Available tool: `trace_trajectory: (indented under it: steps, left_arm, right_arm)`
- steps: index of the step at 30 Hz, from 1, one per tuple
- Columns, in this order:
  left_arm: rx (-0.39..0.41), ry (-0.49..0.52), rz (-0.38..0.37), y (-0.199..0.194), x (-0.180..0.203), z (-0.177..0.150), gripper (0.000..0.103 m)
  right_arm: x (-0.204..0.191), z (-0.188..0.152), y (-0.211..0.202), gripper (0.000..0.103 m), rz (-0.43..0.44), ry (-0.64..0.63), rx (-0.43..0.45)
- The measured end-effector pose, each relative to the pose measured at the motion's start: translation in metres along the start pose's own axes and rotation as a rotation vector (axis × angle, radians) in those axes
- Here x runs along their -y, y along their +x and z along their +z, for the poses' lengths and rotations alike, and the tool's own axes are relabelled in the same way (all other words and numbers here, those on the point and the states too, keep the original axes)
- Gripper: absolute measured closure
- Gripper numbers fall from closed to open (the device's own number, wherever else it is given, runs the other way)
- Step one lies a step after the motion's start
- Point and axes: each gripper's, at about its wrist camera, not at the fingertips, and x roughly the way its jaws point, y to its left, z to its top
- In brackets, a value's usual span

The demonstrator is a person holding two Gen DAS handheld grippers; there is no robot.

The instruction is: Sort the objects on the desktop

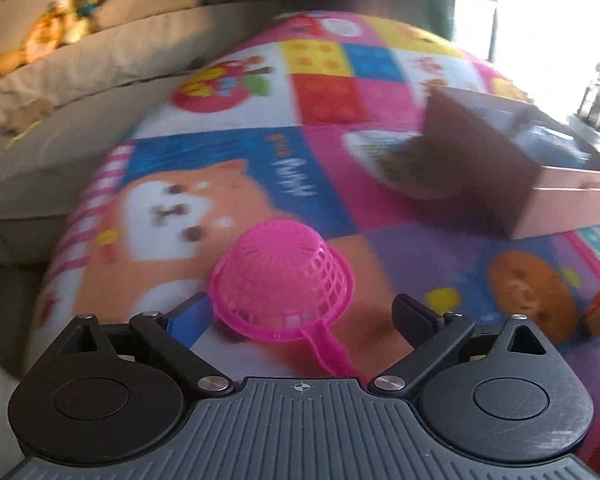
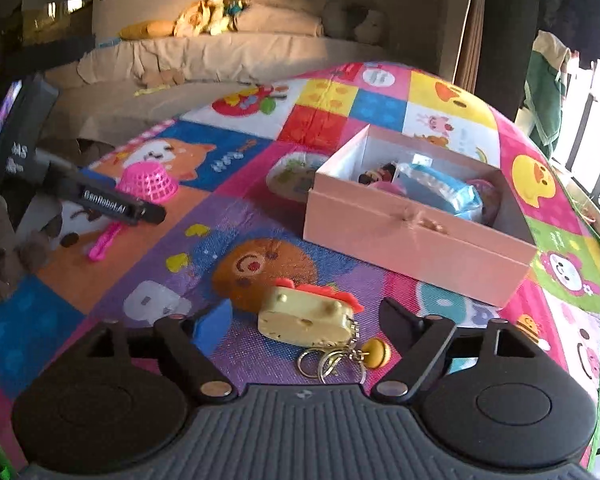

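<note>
Pink strainer point(image 1: 284, 276) sits between your released left tool point(image 1: 300, 312), cheese keychain point(image 2: 308, 316) between your released right tool point(image 2: 304, 320); clench both, then carry toward the box point(image 2: 416, 236) at two o'clock.

The pink box point(image 1: 540, 184) is motion-blurred and cut off at right.

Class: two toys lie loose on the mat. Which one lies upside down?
The pink strainer, lying dome-up with its rim on the mat; the cheese keychain rests flat beside its rings.

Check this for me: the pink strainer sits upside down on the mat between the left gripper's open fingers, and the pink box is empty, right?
Not quite: the pink box is not empty; the right wrist view shows a blue packet and small toys inside. The rest holds: the pink strainer lies upside down between the open left gripper.
</note>
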Motion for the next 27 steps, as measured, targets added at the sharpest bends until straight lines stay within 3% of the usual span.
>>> trace_trajectory:
  steps: [4, 7, 9, 16, 18, 23, 27]
  left_arm:
    - [0.016, 0.127, -0.159, -0.005, 0.028, -0.007, 0.003]
    - [0.022, 0.136, -0.225, -0.01, 0.035, -0.011, 0.002]
    - [0.027, 0.12, -0.203, -0.01, 0.034, -0.013, 0.002]
    - [0.024, 0.002, -0.189, -0.009, 0.015, -0.011, 0.001]
    - [0.024, 0.005, -0.185, -0.008, 0.016, -0.011, 0.001]
    - [0.023, 0.004, -0.188, -0.008, 0.017, -0.011, 0.0]
    - [0.022, 0.004, -0.19, -0.007, 0.017, -0.011, 0.0]
  right_arm:
    - [-0.005, 0.0, 0.006, 0.021, -0.019, 0.017, -0.021]
    - [-0.014, -0.002, -0.005, 0.023, -0.049, -0.035, 0.014]
    - [-0.027, -0.005, -0.01, 0.032, -0.081, -0.117, 0.03]
    - [-0.044, -0.01, 0.01, 0.036, -0.187, -0.234, 0.027]
    - [-0.042, -0.007, 0.018, 0.047, -0.232, -0.256, 0.027]
    - [-0.031, 0.004, 0.016, 0.047, -0.219, -0.211, 0.04]
    - [-0.009, 0.028, -0.007, 0.047, -0.059, -0.02, 0.115]
